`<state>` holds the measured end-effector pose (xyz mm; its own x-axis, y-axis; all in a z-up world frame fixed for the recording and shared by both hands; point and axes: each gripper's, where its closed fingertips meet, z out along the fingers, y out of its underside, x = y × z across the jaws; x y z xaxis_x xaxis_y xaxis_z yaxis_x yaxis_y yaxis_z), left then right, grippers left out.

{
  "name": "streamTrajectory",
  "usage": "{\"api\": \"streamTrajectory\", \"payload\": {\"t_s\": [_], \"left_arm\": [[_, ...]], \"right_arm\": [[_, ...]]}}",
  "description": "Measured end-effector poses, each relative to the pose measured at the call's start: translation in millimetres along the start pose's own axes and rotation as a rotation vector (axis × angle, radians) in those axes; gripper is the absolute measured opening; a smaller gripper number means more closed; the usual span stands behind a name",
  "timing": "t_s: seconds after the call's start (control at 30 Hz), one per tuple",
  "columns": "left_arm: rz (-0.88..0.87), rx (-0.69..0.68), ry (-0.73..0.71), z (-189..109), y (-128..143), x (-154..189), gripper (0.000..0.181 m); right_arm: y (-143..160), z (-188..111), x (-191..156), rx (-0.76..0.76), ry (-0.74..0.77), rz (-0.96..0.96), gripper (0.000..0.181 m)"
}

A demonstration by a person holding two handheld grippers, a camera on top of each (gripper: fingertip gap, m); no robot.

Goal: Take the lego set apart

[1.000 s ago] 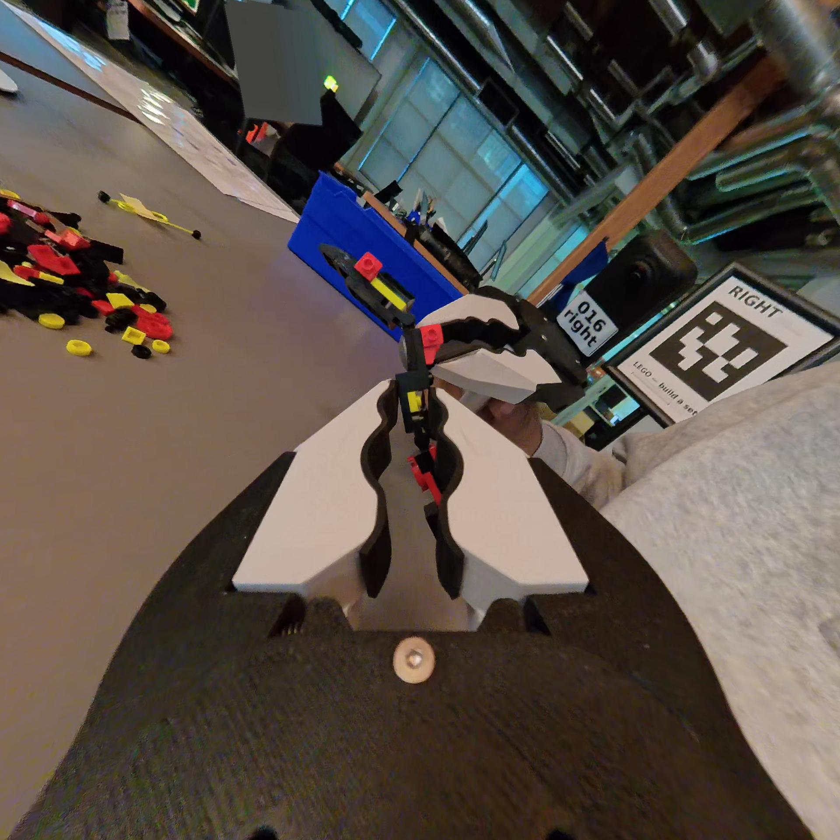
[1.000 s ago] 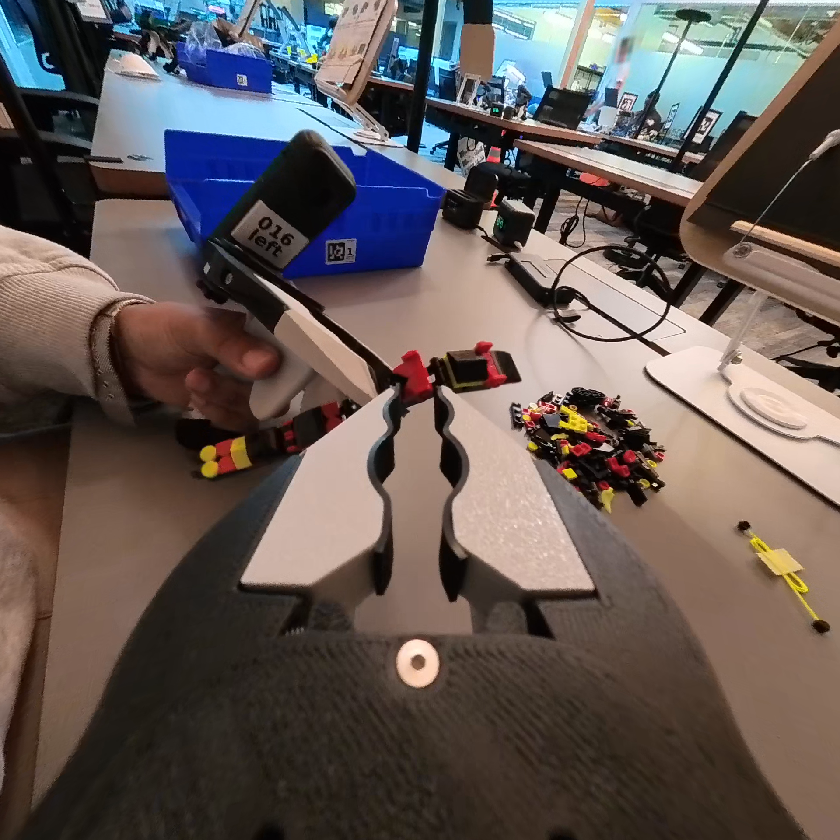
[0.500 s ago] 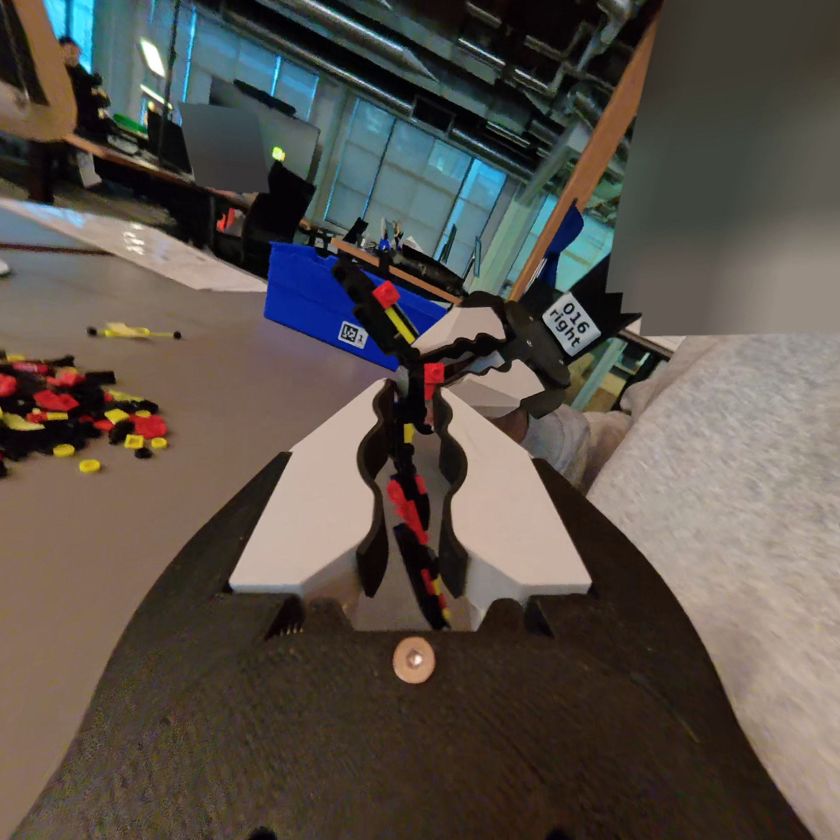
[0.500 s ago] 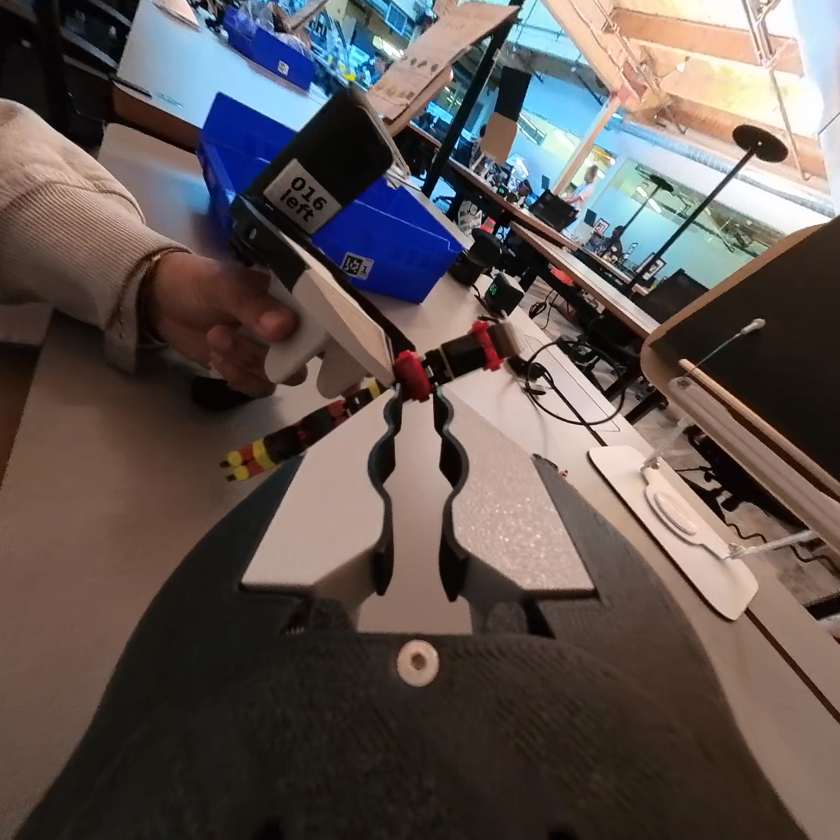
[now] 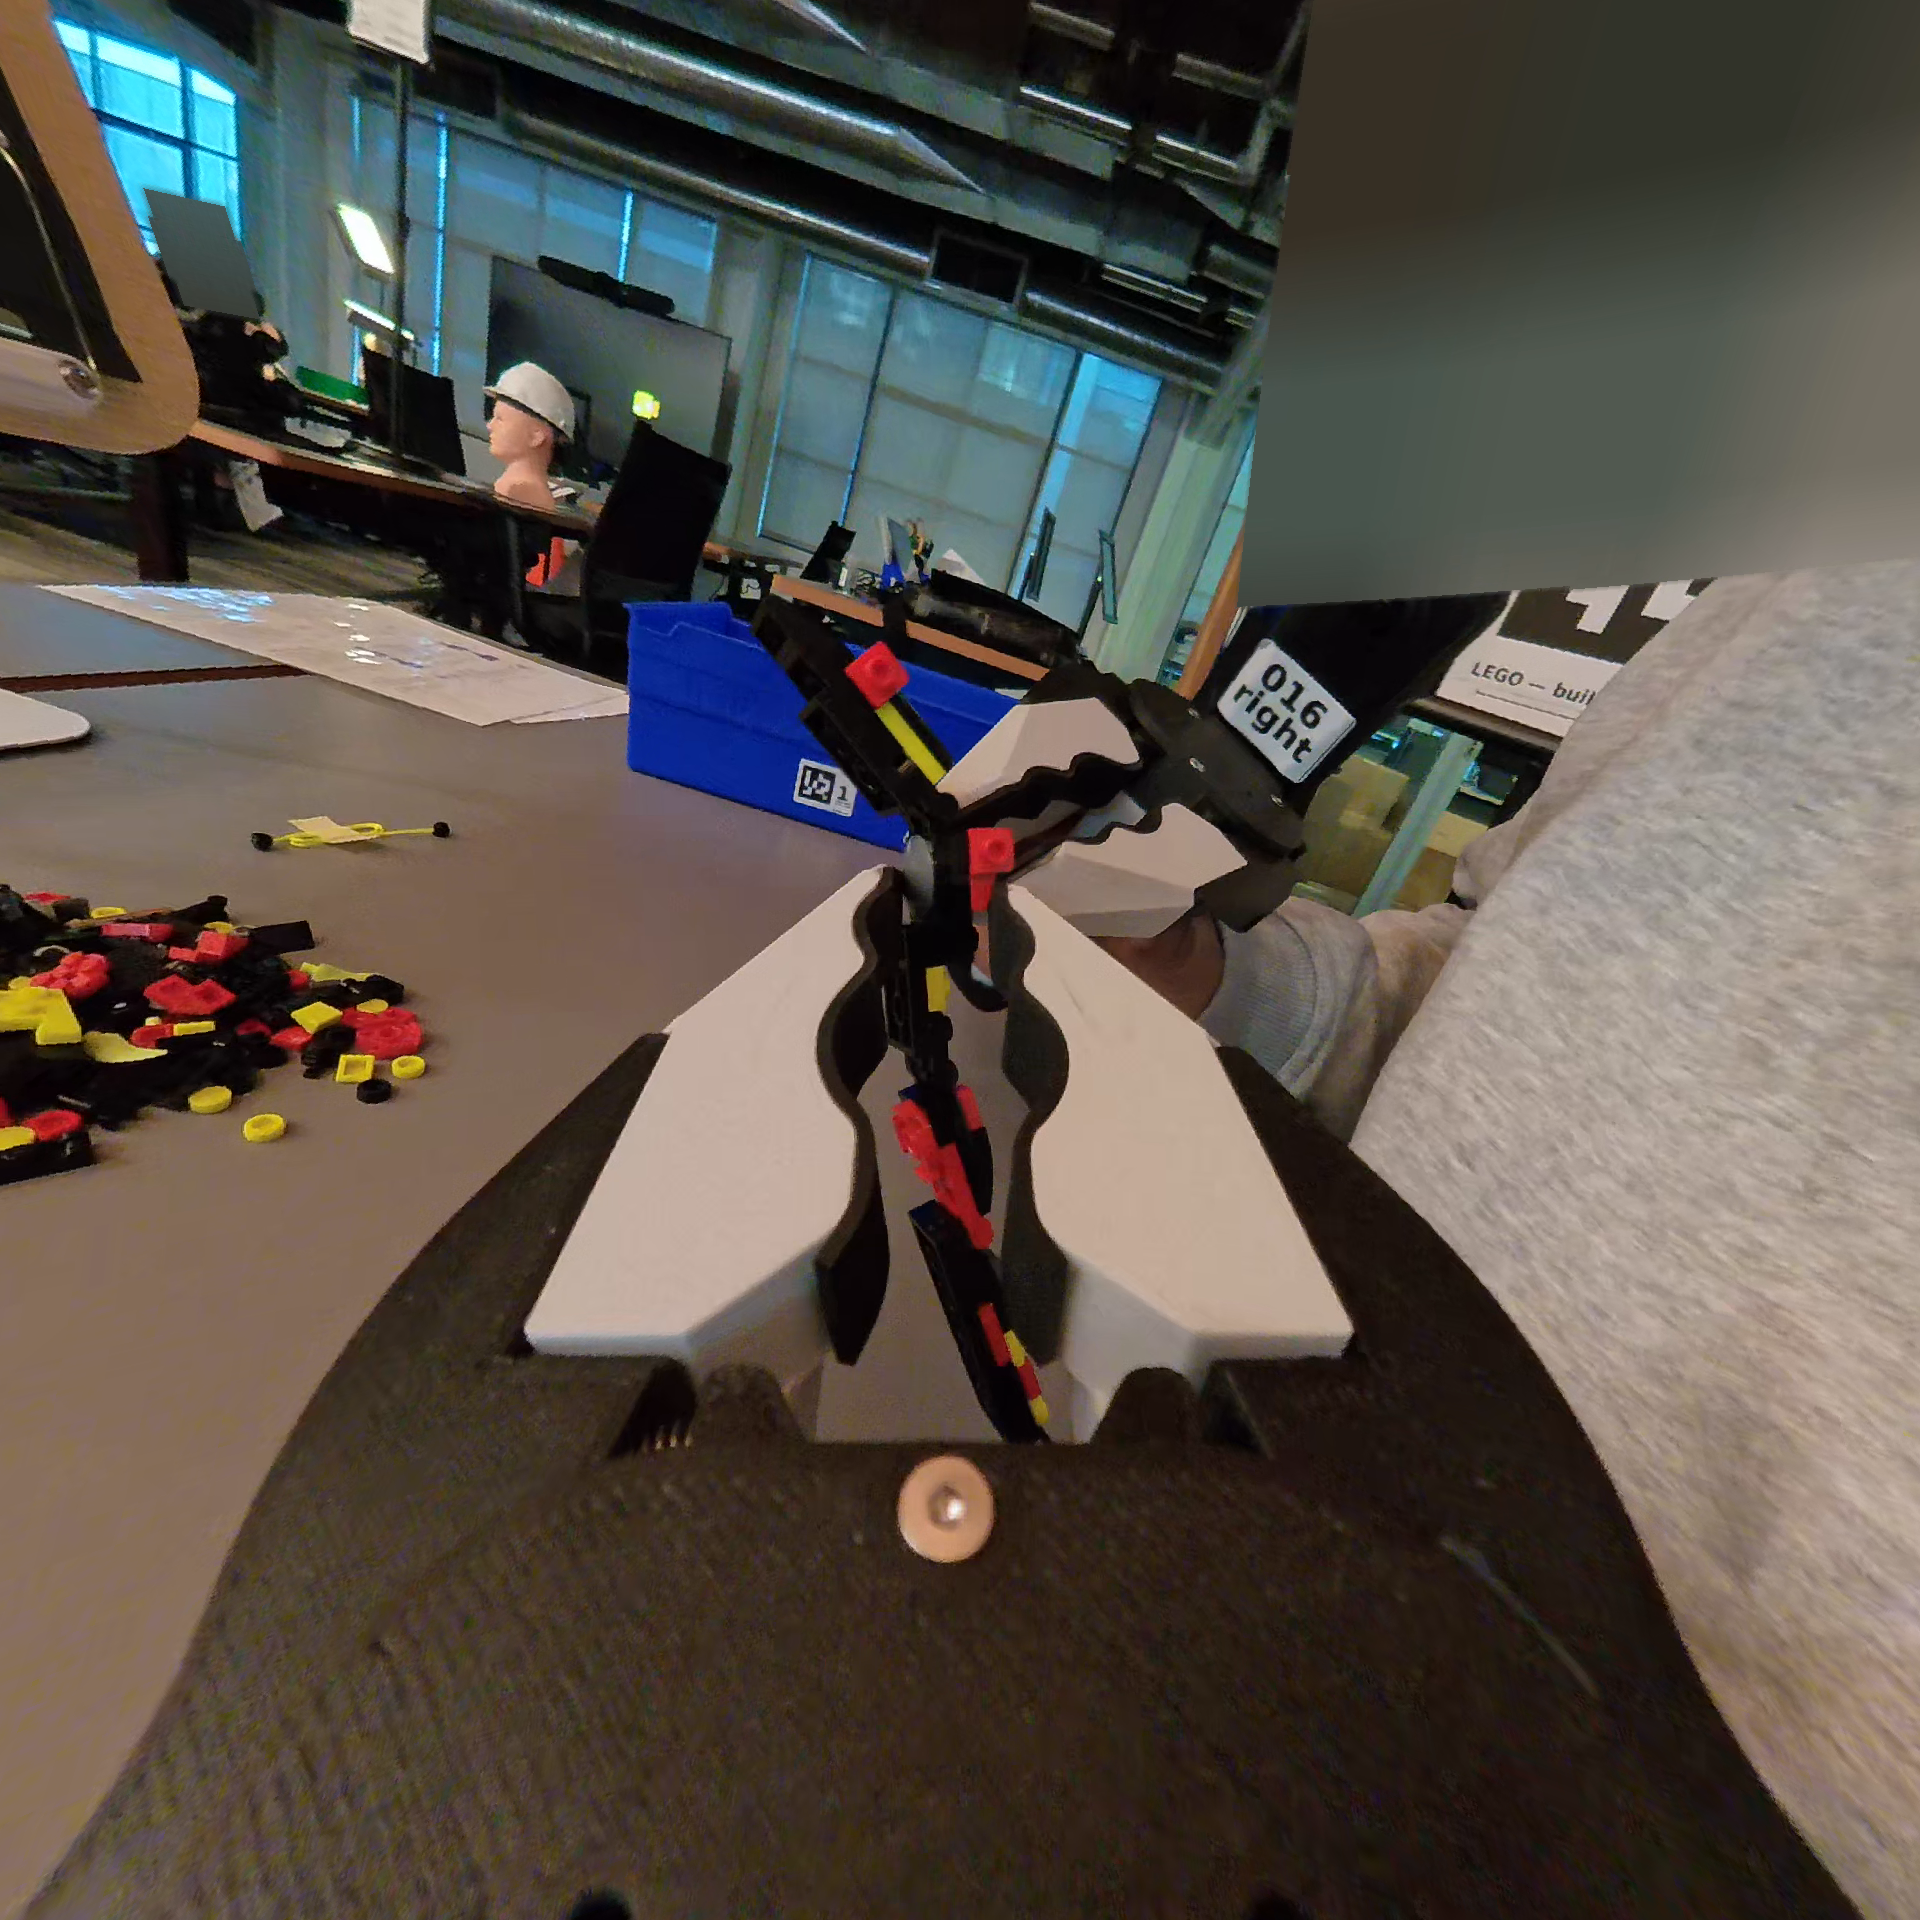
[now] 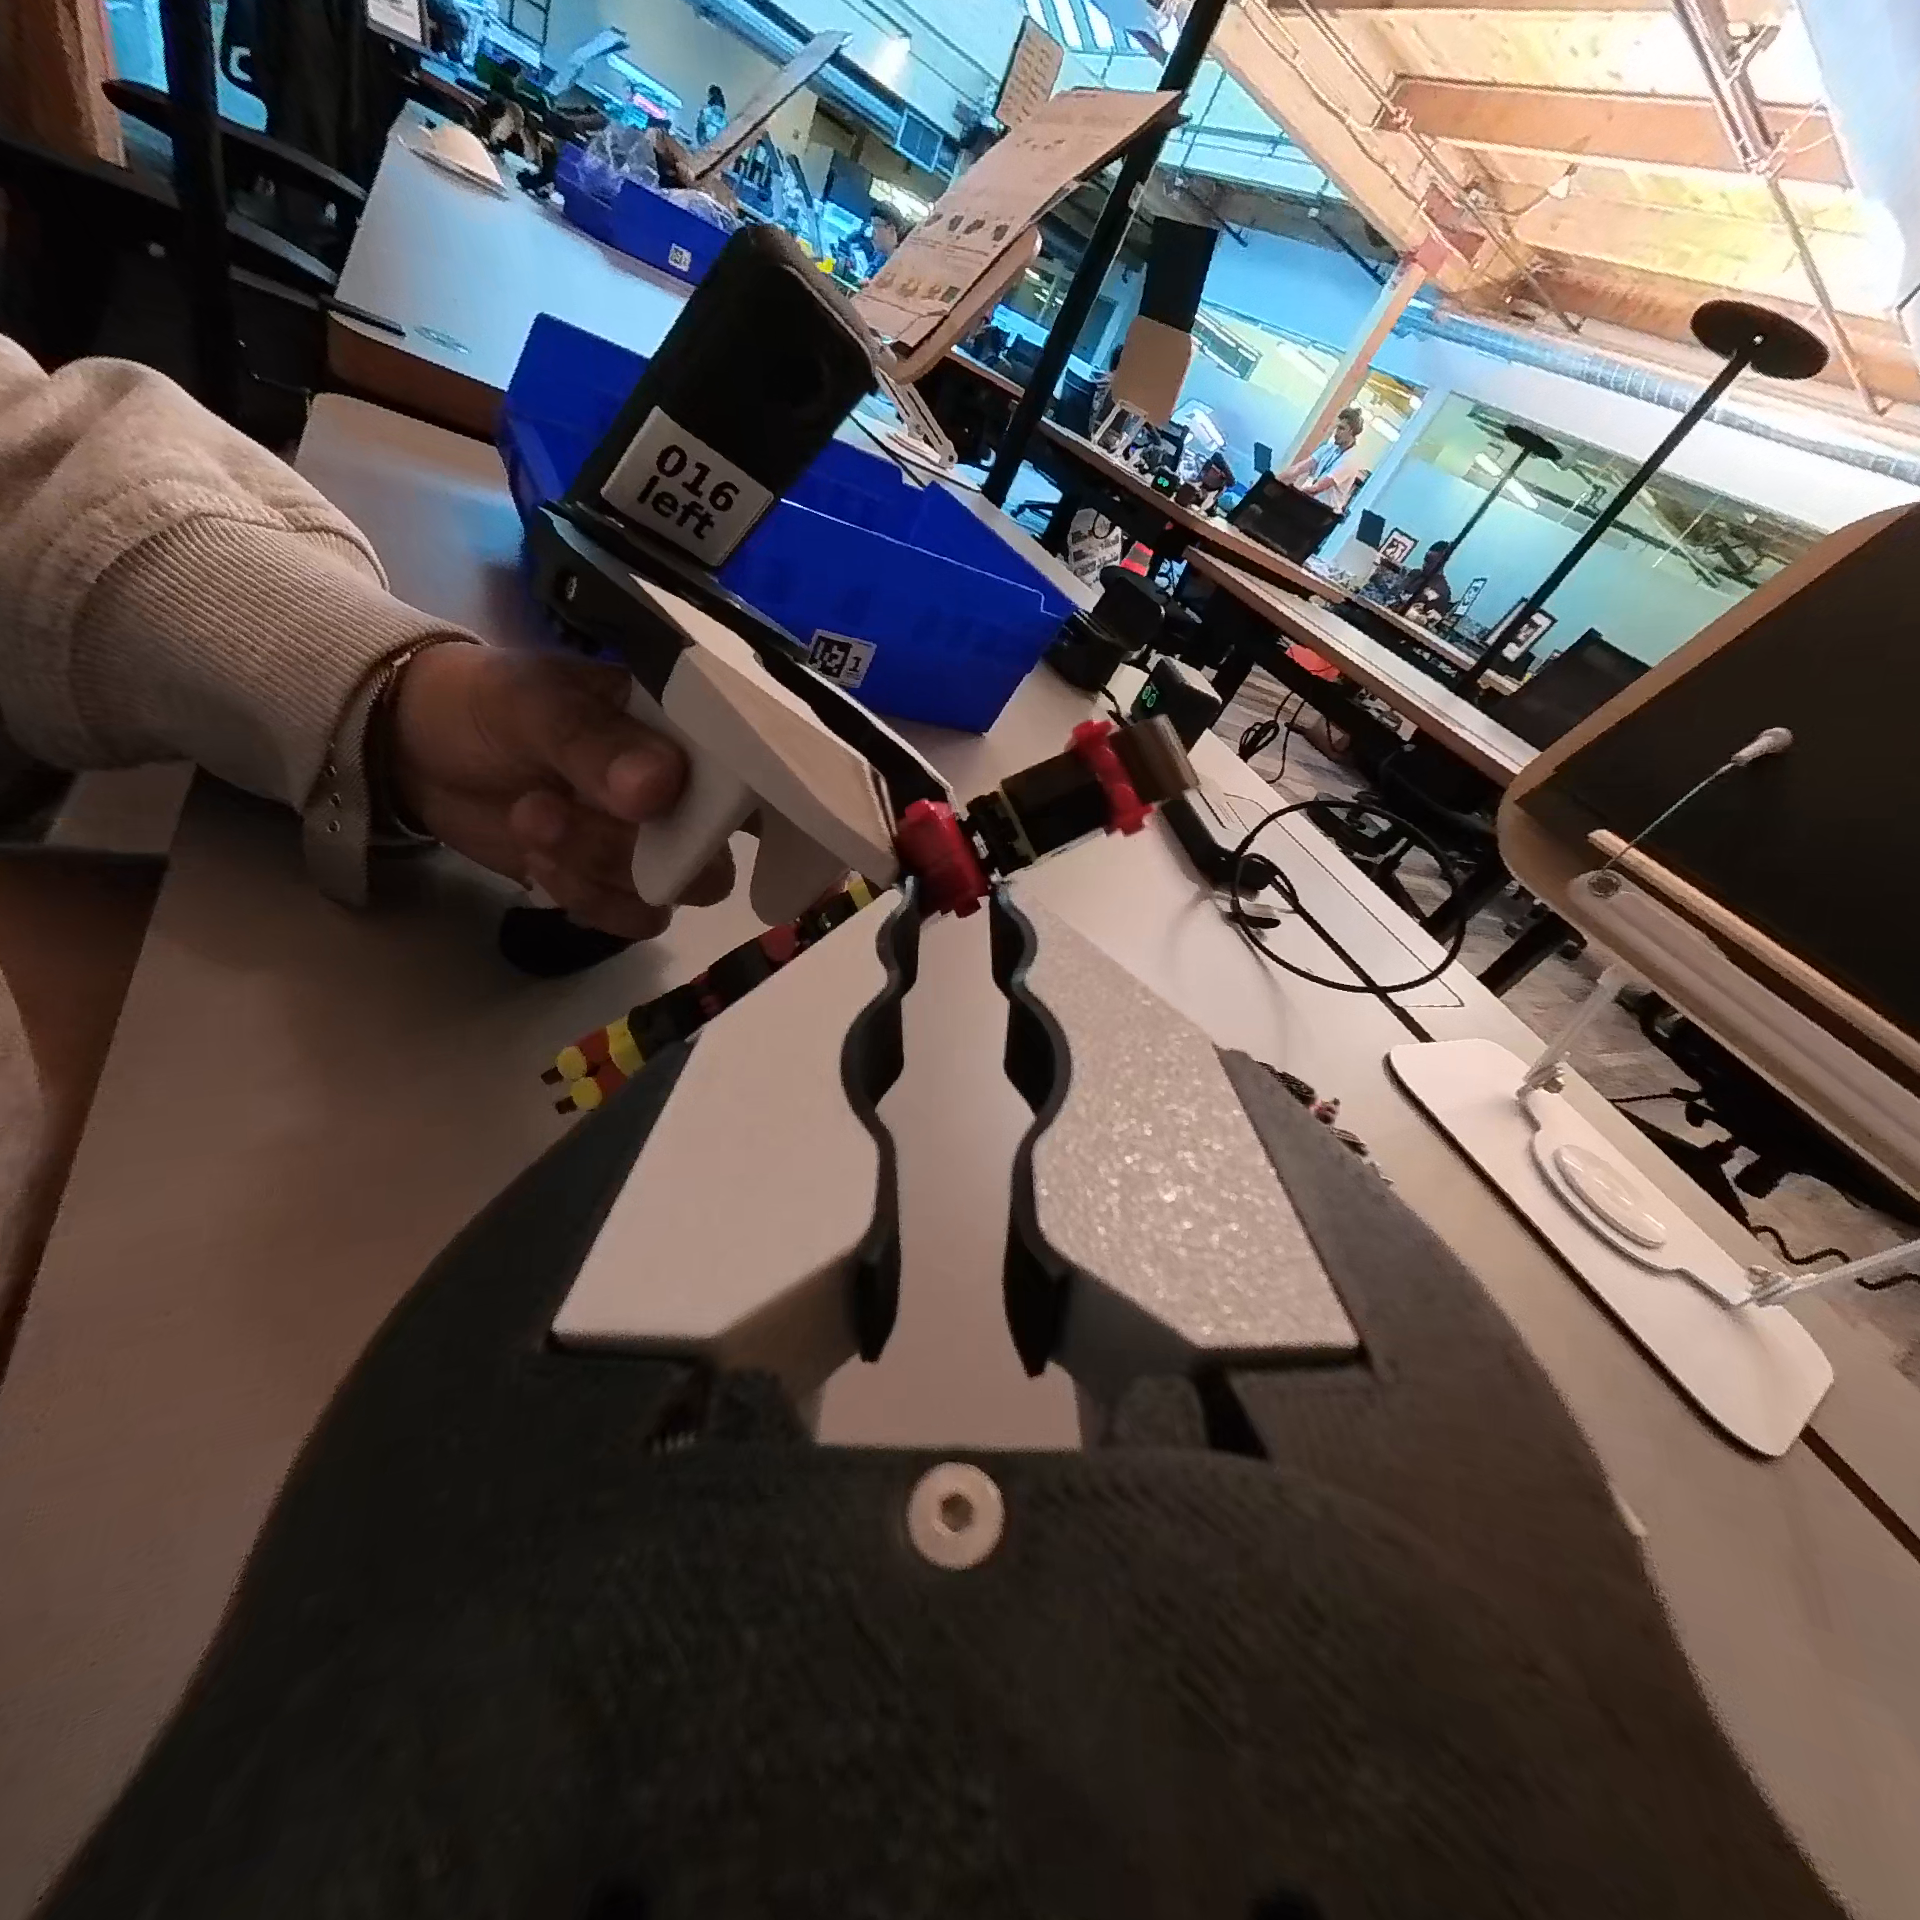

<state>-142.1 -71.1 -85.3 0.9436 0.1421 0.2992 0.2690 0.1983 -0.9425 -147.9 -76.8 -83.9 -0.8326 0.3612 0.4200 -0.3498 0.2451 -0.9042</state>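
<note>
Nearest, the left gripper (image 5: 940, 914) is clamped on a long black, red and yellow lego assembly (image 5: 940, 1122), held up above the grey table (image 5: 520, 935). The right gripper (image 6: 951, 899) pinches its red brick (image 6: 940, 847) at the joint. Beyond lie a pile of loose lego pieces (image 5: 177, 1018) and a blue bin (image 5: 727, 717). A hard twist could likely snap the slim strip elsewhere, scattering bricks.

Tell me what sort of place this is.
Probably an open-plan office or lab used as a workshop: long desks with monitors and seated people in the background, exposed ceiling ducts, and a blue parts bin on the grey table beside loose lego pieces.
</note>
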Motion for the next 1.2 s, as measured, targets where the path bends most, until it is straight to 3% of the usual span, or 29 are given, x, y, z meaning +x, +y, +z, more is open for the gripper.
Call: {"api": "streamTrajectory", "payload": {"t_s": [0.73,1.2], "left_arm": [[-0.058,0.008,0.029,-0.6,-0.1,0.9,0.014],[-0.085,-0.027,-0.035,0.0,5.9,-10.9,0.013]], "right_arm": [[-4.1,-2.3,0.3,0.062,-0.067,0.170,0.009],[16.0,-0.9,-0.2,-0.195,0.067,-0.328,0.013]]}}
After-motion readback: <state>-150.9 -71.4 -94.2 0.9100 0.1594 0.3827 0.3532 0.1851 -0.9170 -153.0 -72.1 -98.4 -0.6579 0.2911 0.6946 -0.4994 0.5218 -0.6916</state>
